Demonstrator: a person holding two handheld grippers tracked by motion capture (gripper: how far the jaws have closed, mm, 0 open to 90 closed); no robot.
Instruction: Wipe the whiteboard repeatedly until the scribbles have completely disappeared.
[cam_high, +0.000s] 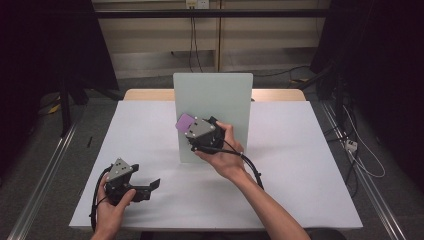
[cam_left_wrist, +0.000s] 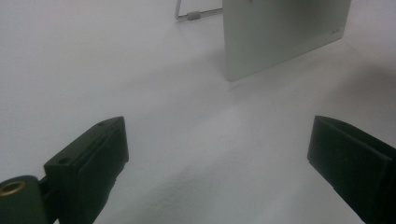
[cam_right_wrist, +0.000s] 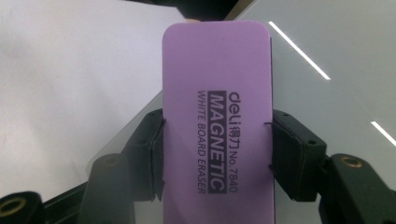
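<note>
Right gripper (cam_high: 187, 127) raised against the upright whiteboard (cam_high: 212, 95), forearm stretched forward, jaws pinching purple eraser (cam_right_wrist: 217, 126) by its long sides, eraser's face at the board. Left gripper (cam_high: 150, 185) low over the table (cam_high: 300, 165), jaws spread, empty.

The purple eraser (cam_right_wrist: 217, 126) reads "deli MAGNETIC WHITE BOARD ERASER No.7840" (black print).
</note>
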